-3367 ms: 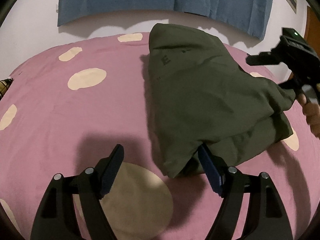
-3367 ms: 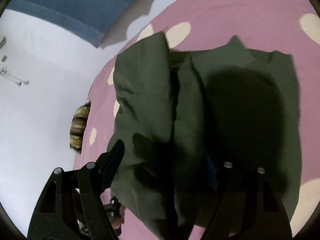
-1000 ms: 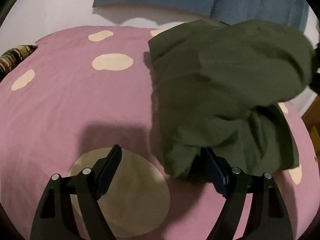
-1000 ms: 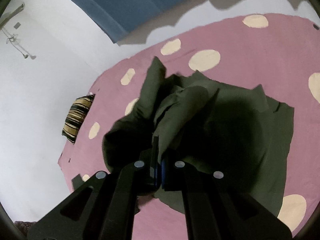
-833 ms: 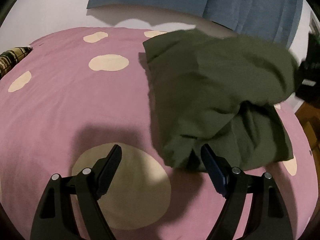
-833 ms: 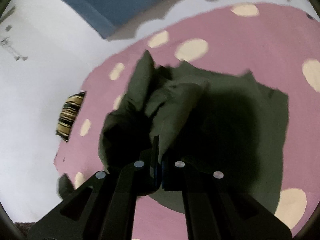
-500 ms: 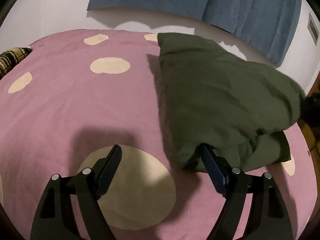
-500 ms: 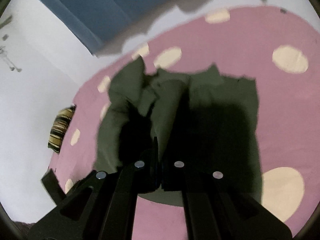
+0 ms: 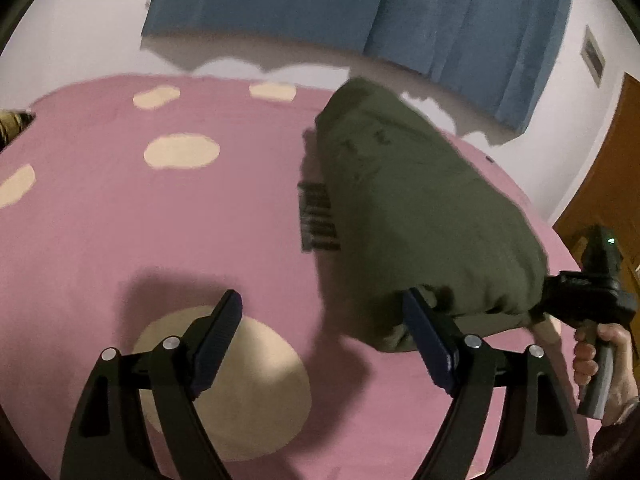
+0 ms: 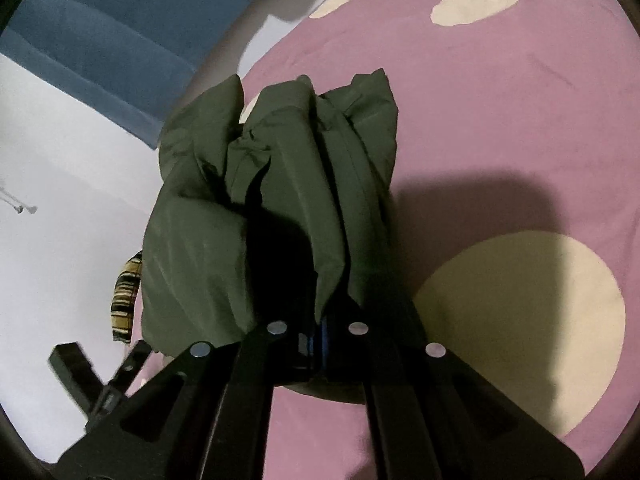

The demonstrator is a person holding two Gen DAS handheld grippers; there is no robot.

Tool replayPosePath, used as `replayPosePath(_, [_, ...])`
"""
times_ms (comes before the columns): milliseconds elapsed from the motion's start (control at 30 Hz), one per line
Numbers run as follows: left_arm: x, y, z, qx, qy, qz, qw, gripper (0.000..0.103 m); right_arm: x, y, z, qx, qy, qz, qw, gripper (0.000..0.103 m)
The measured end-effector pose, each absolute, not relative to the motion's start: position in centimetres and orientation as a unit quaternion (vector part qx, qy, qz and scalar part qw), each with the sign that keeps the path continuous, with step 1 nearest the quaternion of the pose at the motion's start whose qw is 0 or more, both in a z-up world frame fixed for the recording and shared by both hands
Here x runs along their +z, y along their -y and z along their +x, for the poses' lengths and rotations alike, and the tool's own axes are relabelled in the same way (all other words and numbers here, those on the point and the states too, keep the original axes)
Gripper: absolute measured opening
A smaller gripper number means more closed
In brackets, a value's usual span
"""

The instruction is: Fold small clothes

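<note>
A dark olive green garment [image 9: 416,208] hangs bunched above the pink bedspread [image 9: 160,216]; it also fills the middle of the right wrist view [image 10: 288,200]. My right gripper [image 10: 314,344] is shut on the garment's near edge and holds it lifted. In the left wrist view the right gripper [image 9: 588,296] and the hand holding it show at the right edge. My left gripper [image 9: 324,340] is open and empty, low over the bed, its right finger [image 9: 428,340] touching the hanging cloth.
The bedspread has cream dots, a large one [image 9: 236,384] under the left gripper. Blue curtains [image 9: 360,4] hang on the white wall behind. A striped cushion [image 10: 126,300] lies at the bed's far edge. A wooden door [image 9: 604,184] stands at right.
The right gripper has closed on the garment and lifted it off the bed into a hanging bundle, carrying it toward the near right. The left gripper stays open and low.
</note>
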State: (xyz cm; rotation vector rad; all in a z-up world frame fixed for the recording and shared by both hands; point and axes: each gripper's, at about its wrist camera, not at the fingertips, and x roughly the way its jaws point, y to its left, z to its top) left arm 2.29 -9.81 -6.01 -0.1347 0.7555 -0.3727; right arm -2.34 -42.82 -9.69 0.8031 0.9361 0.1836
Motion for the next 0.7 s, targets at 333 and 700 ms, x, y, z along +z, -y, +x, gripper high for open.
replayPosePath(333, [-5.9, 9.7, 1.5, -0.183, -0.357, -0.069, 0.913, 0.083, -0.5, 45.4, -0.3, 0.082, -0.366, 0.370, 0.850, 0.057])
replayPosePath(700, [-5.7, 9.7, 1.4, -0.185, -0.364, -0.071, 0.910, 0.083, -4.5, 39.5, 16.9, 0.147, -0.461, 0.356, 0.799, 0.060])
